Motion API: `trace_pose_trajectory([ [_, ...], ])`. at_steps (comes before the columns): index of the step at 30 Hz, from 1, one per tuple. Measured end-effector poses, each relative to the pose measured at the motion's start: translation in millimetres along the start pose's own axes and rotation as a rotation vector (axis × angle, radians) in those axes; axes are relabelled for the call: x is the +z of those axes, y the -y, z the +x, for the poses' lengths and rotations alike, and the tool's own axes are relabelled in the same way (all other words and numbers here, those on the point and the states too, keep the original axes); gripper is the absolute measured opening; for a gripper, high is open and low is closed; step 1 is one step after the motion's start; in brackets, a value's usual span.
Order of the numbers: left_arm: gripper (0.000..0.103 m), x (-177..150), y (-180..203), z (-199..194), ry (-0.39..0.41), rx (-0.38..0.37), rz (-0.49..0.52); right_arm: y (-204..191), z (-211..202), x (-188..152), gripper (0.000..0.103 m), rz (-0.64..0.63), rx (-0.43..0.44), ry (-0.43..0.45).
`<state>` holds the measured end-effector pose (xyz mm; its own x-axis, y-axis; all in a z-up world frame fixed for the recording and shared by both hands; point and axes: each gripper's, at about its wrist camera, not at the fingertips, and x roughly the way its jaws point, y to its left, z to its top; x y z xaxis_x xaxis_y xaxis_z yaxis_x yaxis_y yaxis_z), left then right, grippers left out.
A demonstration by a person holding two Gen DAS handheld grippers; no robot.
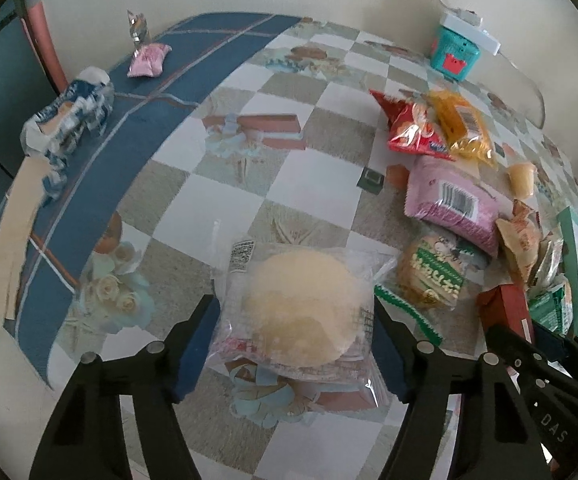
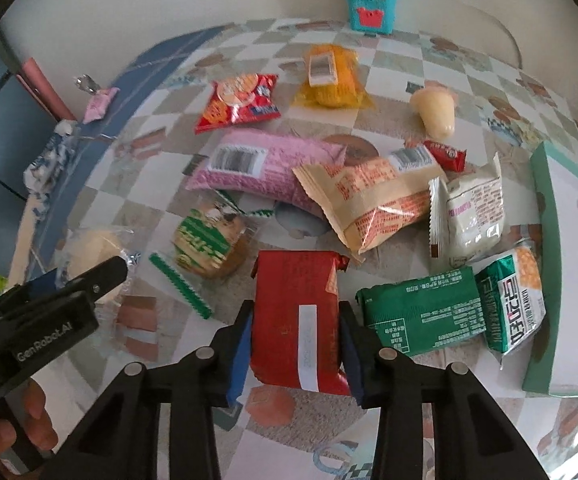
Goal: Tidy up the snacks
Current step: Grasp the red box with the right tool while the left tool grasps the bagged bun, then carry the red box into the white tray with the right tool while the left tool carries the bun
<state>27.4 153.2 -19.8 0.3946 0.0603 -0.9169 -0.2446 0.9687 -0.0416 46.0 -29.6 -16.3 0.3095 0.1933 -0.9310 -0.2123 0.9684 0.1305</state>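
My left gripper (image 1: 295, 312) is wide apart around a clear-wrapped round pale bun (image 1: 301, 304) that lies on the table; its blue pads flank the bun's sides, and I cannot tell if they touch it. The left gripper also shows in the right wrist view (image 2: 101, 276) over that bun (image 2: 93, 248). My right gripper (image 2: 297, 320) is shut on a red snack packet (image 2: 297, 308), pads pressed on both its sides. The red packet and the right gripper show at the right edge of the left wrist view (image 1: 509, 308).
Several snacks lie spread out: pink packet (image 2: 261, 164), red chip bag (image 2: 241, 100), yellow bag (image 2: 331, 76), beige packet (image 2: 373, 196), green packets (image 2: 425, 308), green-labelled bun (image 2: 209, 244), jelly cup (image 2: 437, 112). A green-edged box (image 2: 569, 240) stands right; a teal box (image 2: 371, 10) by the wall.
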Motion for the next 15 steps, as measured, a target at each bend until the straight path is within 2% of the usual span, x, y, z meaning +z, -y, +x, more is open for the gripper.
trace_pose_trajectory([
  [4,0.073,6,6,-17,0.023,0.007,0.004,3,-13,-2,0.042,0.02,0.043,0.013],
  [10,0.073,18,31,-48,0.073,0.014,0.039,12,-46,1,0.042,0.045,0.087,0.108],
  [15,0.073,31,66,-64,0.096,-0.008,0.083,36,-69,9,0.042,0.1,0.018,0.19],
])
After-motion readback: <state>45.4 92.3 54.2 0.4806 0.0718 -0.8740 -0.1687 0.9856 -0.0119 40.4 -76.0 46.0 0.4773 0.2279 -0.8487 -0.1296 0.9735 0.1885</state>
